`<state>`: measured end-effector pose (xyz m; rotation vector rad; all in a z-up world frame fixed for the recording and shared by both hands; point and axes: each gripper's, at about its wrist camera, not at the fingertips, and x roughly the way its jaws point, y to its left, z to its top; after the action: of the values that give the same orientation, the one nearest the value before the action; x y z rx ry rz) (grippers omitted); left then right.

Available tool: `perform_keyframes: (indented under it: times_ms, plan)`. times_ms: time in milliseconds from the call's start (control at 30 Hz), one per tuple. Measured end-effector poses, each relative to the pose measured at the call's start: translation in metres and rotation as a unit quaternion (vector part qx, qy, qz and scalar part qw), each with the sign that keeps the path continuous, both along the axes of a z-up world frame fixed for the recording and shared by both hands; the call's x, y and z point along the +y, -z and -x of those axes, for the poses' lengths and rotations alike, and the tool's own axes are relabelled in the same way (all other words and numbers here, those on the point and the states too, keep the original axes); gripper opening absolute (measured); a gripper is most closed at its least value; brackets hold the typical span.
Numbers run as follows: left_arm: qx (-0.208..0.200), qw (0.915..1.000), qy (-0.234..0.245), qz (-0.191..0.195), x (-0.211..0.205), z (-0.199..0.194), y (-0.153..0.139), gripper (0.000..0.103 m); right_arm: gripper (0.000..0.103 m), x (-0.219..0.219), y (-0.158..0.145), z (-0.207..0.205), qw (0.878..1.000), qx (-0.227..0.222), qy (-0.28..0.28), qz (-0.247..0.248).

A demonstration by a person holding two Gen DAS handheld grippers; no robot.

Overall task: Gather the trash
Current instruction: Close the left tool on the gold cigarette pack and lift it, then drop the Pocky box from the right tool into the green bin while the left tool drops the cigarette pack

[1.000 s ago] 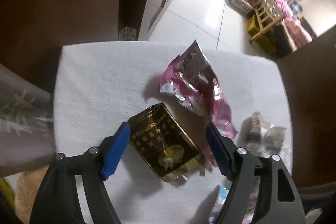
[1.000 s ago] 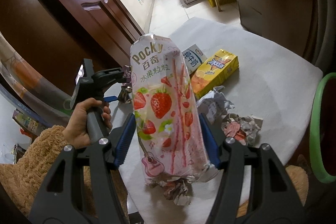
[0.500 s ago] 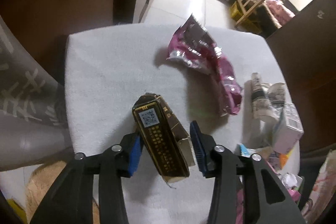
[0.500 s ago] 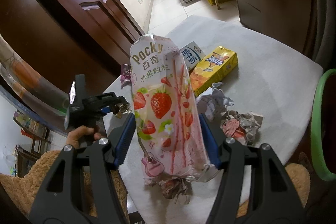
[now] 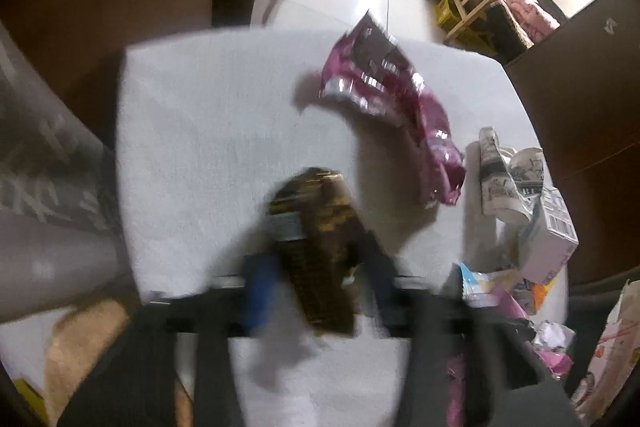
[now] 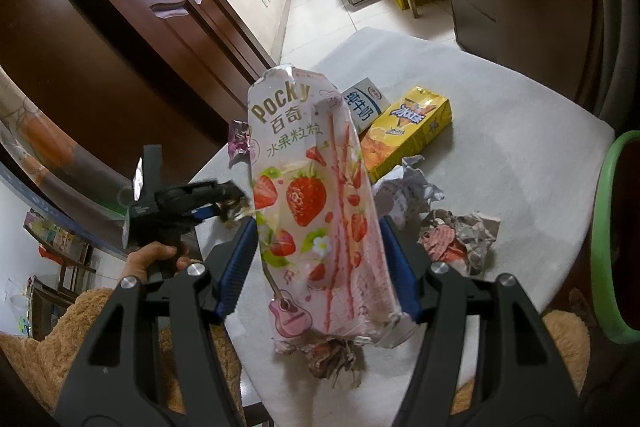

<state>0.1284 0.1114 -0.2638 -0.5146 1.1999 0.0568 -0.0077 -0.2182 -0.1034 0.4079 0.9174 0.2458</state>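
My left gripper [image 5: 316, 267] is shut on a dark brown and gold packet [image 5: 316, 247] and holds it above the white table [image 5: 200, 131]; this view is blurred. It also shows in the right wrist view [image 6: 224, 205], at the table's left edge. My right gripper [image 6: 320, 247] is shut on a pink strawberry Pocky bag [image 6: 316, 195], held upright above the table [image 6: 520, 147]. A crumpled magenta foil wrapper [image 5: 400, 107] lies beyond the left gripper.
On the table lie a yellow drink carton [image 6: 408, 135], a white milk carton [image 6: 366, 103], crumpled paper balls [image 6: 456, 235] and a printed paper wad [image 5: 504, 179]. A green-rimmed bin [image 6: 612, 227] stands at the right. A brown door [image 6: 120, 27] is behind.
My left gripper closed on the dark gold packet, turned it on edge and lifted it off the table, drawing back toward the near edge. My right gripper holds the Pocky bag still.
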Motion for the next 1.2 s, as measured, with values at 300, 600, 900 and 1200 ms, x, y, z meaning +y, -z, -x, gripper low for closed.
perform_keyframes:
  times_ms: [300,600,900,1200]
  plan:
    - [-0.116,0.9908,0.056,-0.041,-0.027,0.022,-0.075,0.021,0.060,-0.001,-0.011,0.008,1.000,-0.029,0.006,-0.001]
    - [-0.248,0.9522,0.162,-0.073,-0.098,0.054,-0.177,0.021,0.060,-0.013,-0.046,0.021,0.996,-0.083,0.020,0.010]
    - [-0.309,0.9197,0.222,-0.096,-0.140,0.092,-0.224,0.021,0.060,-0.034,-0.073,0.036,0.991,-0.129,0.046,0.008]
    - [-0.325,0.9000,0.277,-0.088,-0.192,0.110,-0.234,0.021,0.060,-0.083,-0.070,0.057,0.985,-0.136,0.105,0.001]
